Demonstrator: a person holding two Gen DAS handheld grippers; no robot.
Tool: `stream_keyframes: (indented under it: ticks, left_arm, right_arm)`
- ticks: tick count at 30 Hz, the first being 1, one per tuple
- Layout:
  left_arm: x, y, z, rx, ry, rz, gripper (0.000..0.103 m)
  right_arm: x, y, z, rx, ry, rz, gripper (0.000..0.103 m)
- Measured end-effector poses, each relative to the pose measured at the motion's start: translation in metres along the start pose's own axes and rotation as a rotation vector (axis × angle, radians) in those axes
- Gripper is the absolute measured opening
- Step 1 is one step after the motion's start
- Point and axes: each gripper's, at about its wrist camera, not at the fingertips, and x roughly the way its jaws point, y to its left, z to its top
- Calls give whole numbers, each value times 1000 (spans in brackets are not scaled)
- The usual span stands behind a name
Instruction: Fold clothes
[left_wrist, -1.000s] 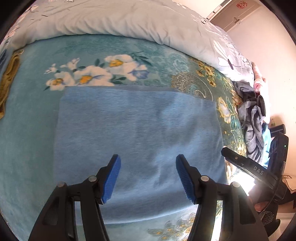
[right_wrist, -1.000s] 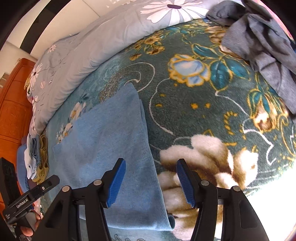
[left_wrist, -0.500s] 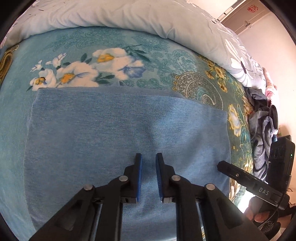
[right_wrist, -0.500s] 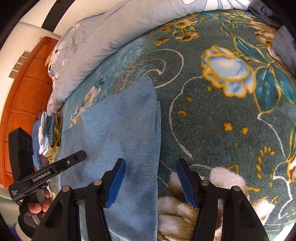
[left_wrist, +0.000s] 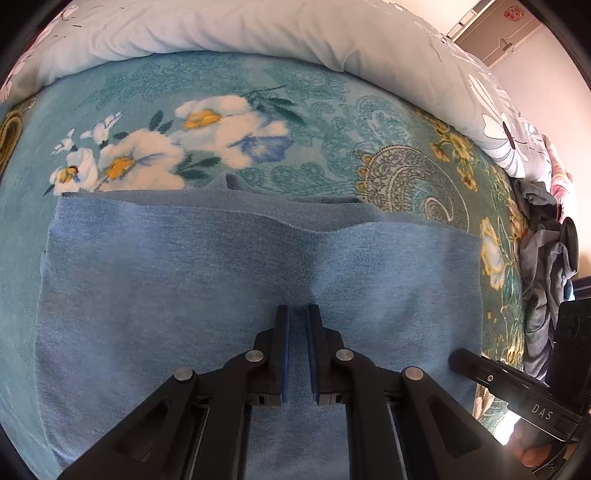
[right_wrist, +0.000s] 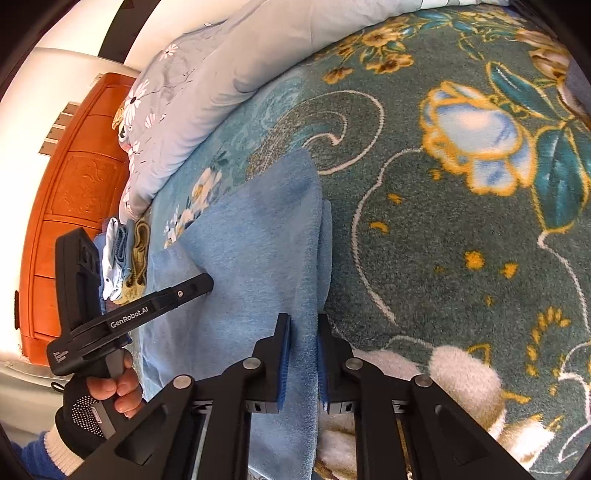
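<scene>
My left gripper (left_wrist: 297, 325) pinches the soft light-blue knit garment (left_wrist: 184, 280); my right gripper (right_wrist: 303, 332) is closing on its edge. I should lift both evenly, keeping layers aligned.

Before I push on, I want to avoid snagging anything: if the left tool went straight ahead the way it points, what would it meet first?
The blue garment: the left tool already pinches it, with the floral blanket apparently right underneath. Depth is hard to judge.

The left gripper (left_wrist: 297, 317) pinches a ridge of the blue garment (left_wrist: 184, 295); grey clothes (left_wrist: 543, 280) lie at three o'clock.
</scene>
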Motion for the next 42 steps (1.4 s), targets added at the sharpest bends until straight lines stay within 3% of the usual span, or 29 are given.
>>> stream_keyframes:
  ticks: [7, 16, 23, 32, 42]
  left_arm:
    - [-7, 0, 18, -3, -39, -12, 9]
    - [21, 4, 35, 29, 41, -27, 9]
    - [-28, 26, 15, 22, -10, -64, 9]
    - [-93, 103, -21, -48, -58, -26, 9]
    - [-136, 175, -34, -107, -115, -54, 9]
  right_arm:
    - [-3, 0, -1, 11, -4, -6, 14]
    - [-3, 5, -2, 35, -25, -45, 13]
    - [-13, 24, -4, 41, -48, -122, 11]
    - [-32, 88, -11, 1, -80, -274, 10]
    - [-19, 186, -13, -53, -66, -387, 10]
